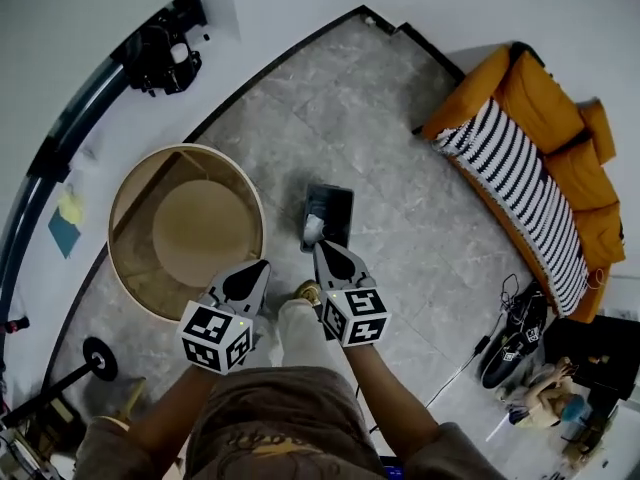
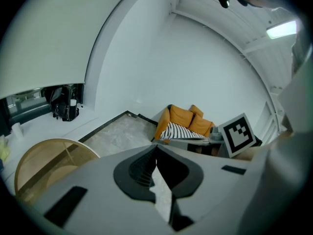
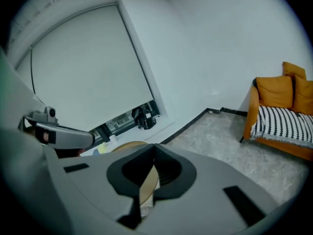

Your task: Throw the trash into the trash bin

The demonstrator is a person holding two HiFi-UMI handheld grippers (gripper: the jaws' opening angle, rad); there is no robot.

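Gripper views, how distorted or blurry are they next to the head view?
Left gripper view: strong fisheye, dark corners, glare from the bright ceiling light panel. Right gripper view: same fisheye, near fingers soft. Head view: sharper, edge of the grey stone floor bowed.

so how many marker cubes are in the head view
2. The left cube is beside the round table; the right cube is just below the bin in the picture. None seems hidden.
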